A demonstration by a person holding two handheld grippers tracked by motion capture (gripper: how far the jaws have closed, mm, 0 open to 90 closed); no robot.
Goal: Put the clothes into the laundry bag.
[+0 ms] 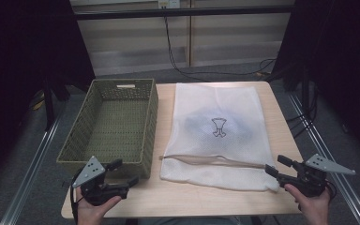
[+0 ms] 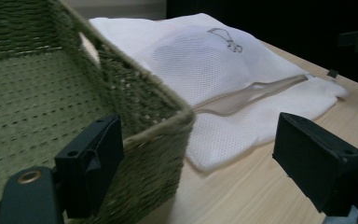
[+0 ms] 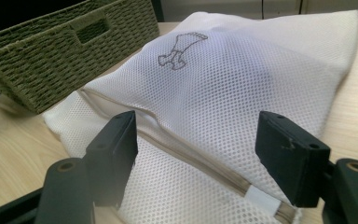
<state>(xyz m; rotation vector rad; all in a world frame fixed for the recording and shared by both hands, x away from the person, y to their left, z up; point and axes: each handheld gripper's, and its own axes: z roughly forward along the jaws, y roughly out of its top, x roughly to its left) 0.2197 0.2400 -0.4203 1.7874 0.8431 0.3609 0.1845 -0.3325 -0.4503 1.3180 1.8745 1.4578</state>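
Light wood makes the table (image 1: 281, 122), with grey floor and dark curtains around it. A white mesh laundry bag (image 1: 215, 131) lies flat beside a green woven basket (image 1: 110, 124). The left gripper (image 1: 122, 176) and right gripper (image 1: 276, 166) both gape wide, holding nothing.

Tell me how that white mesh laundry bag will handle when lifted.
The mesh laundry bag lies flat and rumpled, so it is probably floppy and will sag. The dark bulge inside suggests soft contents that may shift. Its open weave should grip well, not slip.

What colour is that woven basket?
Olive green basket, clearest in the right gripper view.
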